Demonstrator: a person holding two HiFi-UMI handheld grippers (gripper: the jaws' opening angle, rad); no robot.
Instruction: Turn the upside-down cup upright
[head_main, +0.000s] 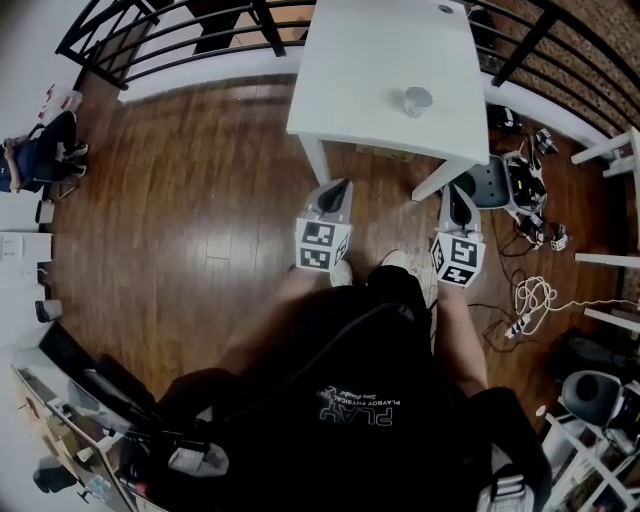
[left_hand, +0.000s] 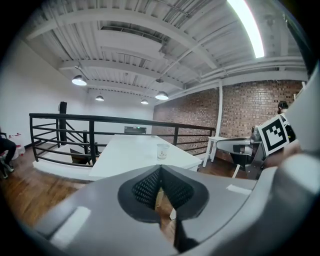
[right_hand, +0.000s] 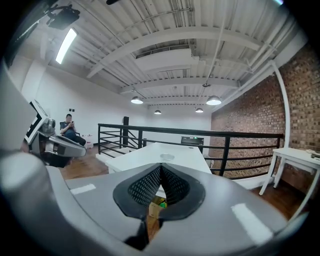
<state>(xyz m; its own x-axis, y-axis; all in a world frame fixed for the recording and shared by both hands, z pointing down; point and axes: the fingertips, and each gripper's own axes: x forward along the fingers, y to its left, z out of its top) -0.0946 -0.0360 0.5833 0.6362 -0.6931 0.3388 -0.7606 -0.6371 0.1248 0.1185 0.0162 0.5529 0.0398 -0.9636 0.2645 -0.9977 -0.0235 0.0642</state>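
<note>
Item 1. Person's black printed top (head_main: 350, 400), nearest the head camera, forearms reaching forward from it.

Item 2. Grey left gripper (head_main: 346, 184) (left_hand: 161, 171) with a square-marker cube; the ribbed black pads meet at the tip, closed on nothing. It is held over the floor just short of the table.

Item 3. Grey right gripper (head_main: 455, 188) (right_hand: 160, 170), same build, level with the left; pads pressed together, nothing between them.

Item 4. Dark brown wooden plank floor (head_main: 200, 230); a tangle of white cable (head_main: 535, 295) lies on it at the right.

Item 5. White rectangular table (head_main: 380, 60) (left_hand: 135, 155) (right_hand: 150, 152), directly ahead of both grippers.

Item 6. Small clear cup (head_main: 417, 100) (left_hand: 162, 151) (right_hand: 167, 157), alone on the table, towards its near right corner, well apart from both grippers. Which end is up cannot be told.

Item 7. Black metal railing (head_main: 170, 40) (left_hand: 75, 120) (right_hand: 220, 135) behind the table.

Item 8. Red brick wall (left_hand: 250, 105) at the far right; seated person (right_hand: 70, 127) at the far left.
</note>
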